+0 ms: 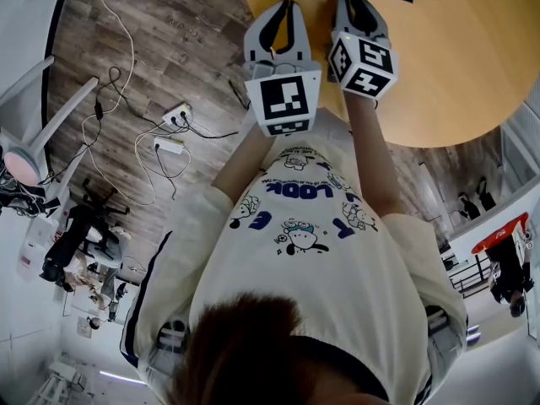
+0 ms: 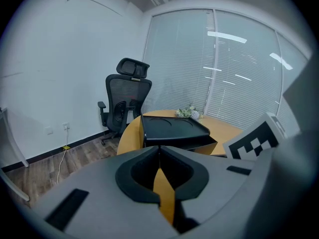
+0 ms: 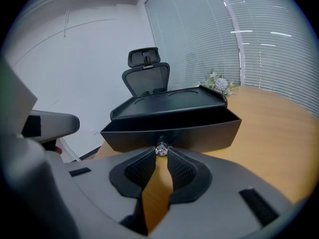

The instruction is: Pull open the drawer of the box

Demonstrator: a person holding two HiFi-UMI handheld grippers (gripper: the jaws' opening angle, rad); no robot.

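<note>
Drawer (image 3: pixel 172 133) of the black box (image 3: pixel 169 102) is being held partly pulled out on the round wooden table (image 3: pixel 271 121), at 12 o'clock in the right gripper view. Its clear knob (image 3: pixel 161 149) is being pinched by the right gripper (image 3: pixel 161 153). The left gripper (image 2: pixel 159 151) is being held pressed together, empty, at 9 o'clock of the right one.

There are two grippers: the left gripper (image 1: pixel 283 8) and the right gripper (image 1: pixel 355 0). One black box (image 3: pixel 169 102) has one drawer (image 3: pixel 172 133) and one clear knob (image 3: pixel 161 150). One round table (image 1: pixel 456 66), one office chair (image 2: pixel 125 101), one flower bunch (image 2: pixel 188 112) and two white power strips (image 1: pixel 176 115) at the head view's left complete the count.
</note>
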